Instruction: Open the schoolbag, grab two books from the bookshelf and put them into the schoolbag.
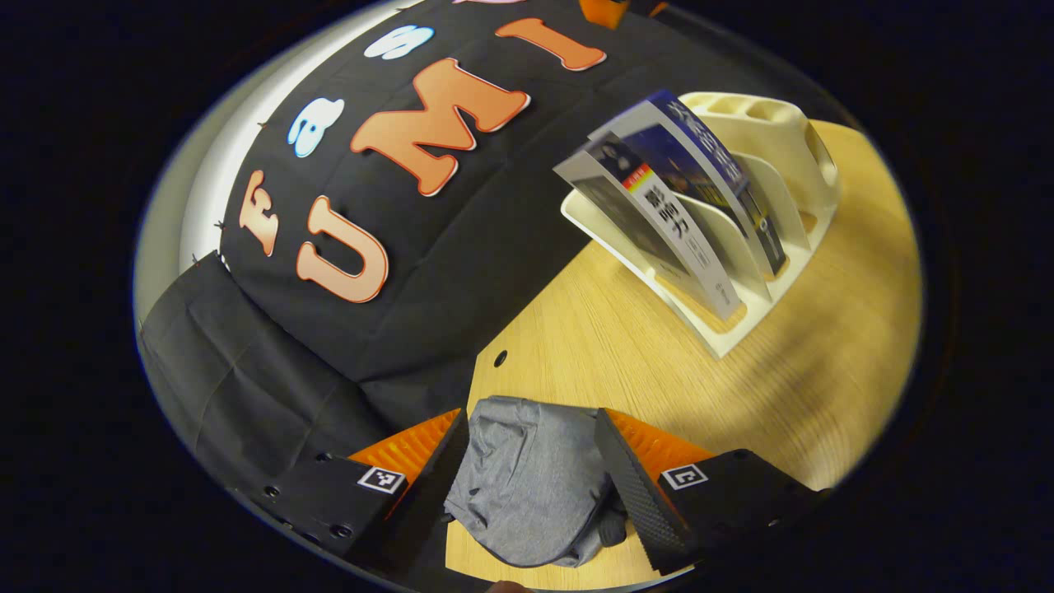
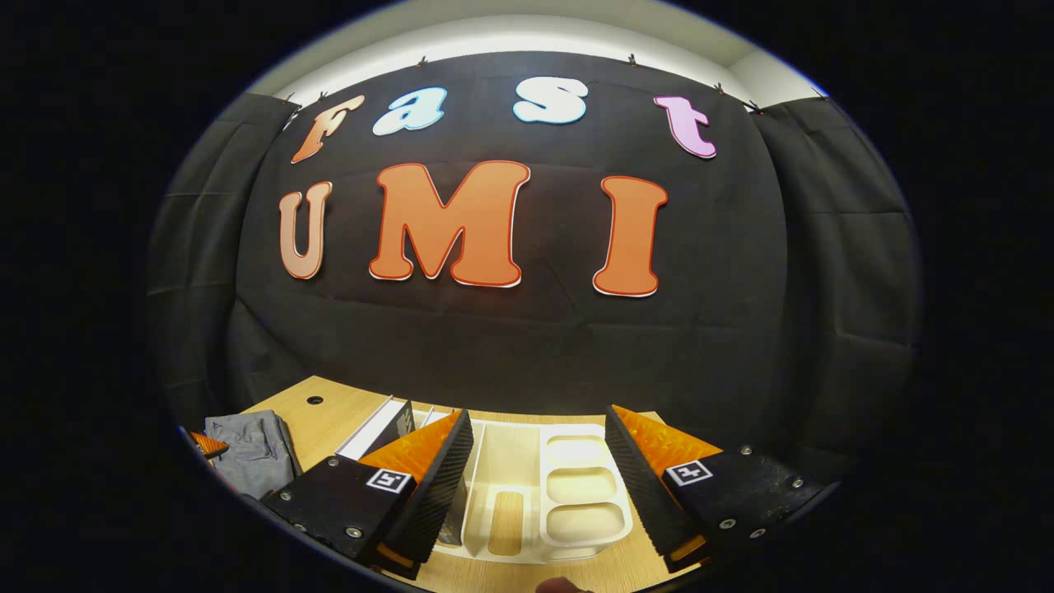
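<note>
Schoolbag (image 1: 527, 478) between left tool (image 1: 531, 461) fingers

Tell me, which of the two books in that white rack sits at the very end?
The white-spined book stands in the end slot of the bookshelf. The blue-covered book leans one slot further in, toward the rack's cup-like compartments.

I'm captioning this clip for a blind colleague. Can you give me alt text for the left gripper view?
The left gripper, fingers open, hovers over a grey schoolbag on a wooden table. Beyond it, to the right, a cream bookshelf holds two leaning books, with the booth's black cloth wall behind.
</note>
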Demonstrator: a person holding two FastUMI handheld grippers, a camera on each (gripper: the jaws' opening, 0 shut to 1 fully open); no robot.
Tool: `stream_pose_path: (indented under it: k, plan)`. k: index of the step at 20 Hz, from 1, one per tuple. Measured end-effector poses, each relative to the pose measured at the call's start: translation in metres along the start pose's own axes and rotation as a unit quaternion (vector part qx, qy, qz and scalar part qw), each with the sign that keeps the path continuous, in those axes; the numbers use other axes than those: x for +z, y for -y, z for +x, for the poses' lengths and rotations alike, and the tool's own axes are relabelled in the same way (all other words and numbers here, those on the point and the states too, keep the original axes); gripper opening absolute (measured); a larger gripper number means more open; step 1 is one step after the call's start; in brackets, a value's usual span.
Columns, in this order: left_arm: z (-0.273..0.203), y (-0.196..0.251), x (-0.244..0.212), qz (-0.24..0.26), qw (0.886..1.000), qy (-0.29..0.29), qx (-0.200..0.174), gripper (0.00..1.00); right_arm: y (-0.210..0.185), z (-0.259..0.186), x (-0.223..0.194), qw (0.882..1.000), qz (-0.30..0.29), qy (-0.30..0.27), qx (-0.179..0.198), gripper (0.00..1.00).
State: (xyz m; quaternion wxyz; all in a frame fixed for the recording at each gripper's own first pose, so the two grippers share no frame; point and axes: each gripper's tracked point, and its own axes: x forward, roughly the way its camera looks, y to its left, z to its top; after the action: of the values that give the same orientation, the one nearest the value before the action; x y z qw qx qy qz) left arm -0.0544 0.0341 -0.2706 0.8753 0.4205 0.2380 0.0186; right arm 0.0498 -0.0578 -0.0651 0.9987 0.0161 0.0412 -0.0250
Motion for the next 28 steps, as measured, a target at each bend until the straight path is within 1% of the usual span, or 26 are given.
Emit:
stream_pose_path:
  k: [4, 7, 10, 12, 13, 15, 17, 18, 20, 22, 23, 24, 26, 27, 28]
  plan:
    - [0.003, 0.022, -0.040, 0.043, 0.998, -0.045, -0.003, 0.97, 0.020, 0.000, -0.006, 1.000, 0.001, -0.004, -0.014, 0.96]
    - [0.010, 0.033, -0.059, 0.062, 0.995, -0.072, -0.008, 0.97, 0.035, -0.001, -0.012, 1.000, 0.006, -0.008, -0.028, 0.96]
    - [0.016, 0.036, -0.076, 0.088, 0.992, -0.090, -0.002, 0.97, 0.045, -0.002, -0.017, 0.999, 0.010, -0.013, -0.038, 0.96]
    - [0.020, 0.035, -0.088, 0.093, 0.990, -0.103, 0.002, 0.96, 0.048, -0.002, -0.018, 0.999, 0.012, -0.015, -0.042, 0.96]
    - [0.022, 0.035, -0.094, 0.093, 0.989, -0.111, 0.003, 0.96, 0.048, -0.002, -0.019, 0.999, 0.012, -0.016, -0.042, 0.96]
    - [0.023, 0.025, -0.097, 0.087, 0.990, -0.109, 0.028, 0.95, 0.047, -0.002, -0.018, 0.999, 0.012, -0.016, -0.041, 0.96]
    - [0.021, 0.011, -0.090, 0.085, 0.990, -0.092, 0.056, 0.95, 0.046, -0.004, -0.016, 0.999, 0.008, -0.014, -0.042, 0.96]
    - [0.022, 0.002, -0.088, 0.084, 0.991, -0.086, 0.062, 0.94, 0.044, -0.004, -0.016, 0.999, 0.006, -0.014, -0.039, 0.96]
    - [0.033, -0.001, -0.090, 0.084, 0.991, -0.083, 0.056, 0.94, 0.043, -0.004, -0.015, 0.999, 0.003, -0.014, -0.036, 0.96]
    - [0.046, -0.002, -0.108, 0.069, 0.991, -0.109, 0.043, 0.94, 0.040, -0.005, -0.016, 0.999, 0.002, -0.015, -0.035, 0.96]
    - [0.053, -0.006, -0.115, 0.060, 0.990, -0.117, 0.047, 0.94, 0.038, -0.005, -0.016, 0.999, 0.001, -0.016, -0.034, 0.96]
    - [0.054, -0.013, -0.118, 0.051, 0.990, -0.119, 0.054, 0.91, 0.038, -0.006, -0.015, 0.999, -0.002, -0.016, -0.035, 0.96]
    - [0.062, -0.028, -0.113, 0.036, 0.991, -0.110, 0.064, 0.89, 0.037, -0.008, -0.013, 0.999, -0.008, -0.017, -0.040, 0.96]
    - [0.064, -0.034, -0.110, 0.023, 0.993, -0.101, 0.063, 0.86, 0.035, -0.010, -0.013, 0.999, -0.011, -0.018, -0.042, 0.96]
    - [0.067, -0.038, -0.109, 0.010, 0.994, -0.092, 0.054, 0.83, 0.034, -0.012, -0.011, 0.999, -0.014, -0.018, -0.048, 0.96]
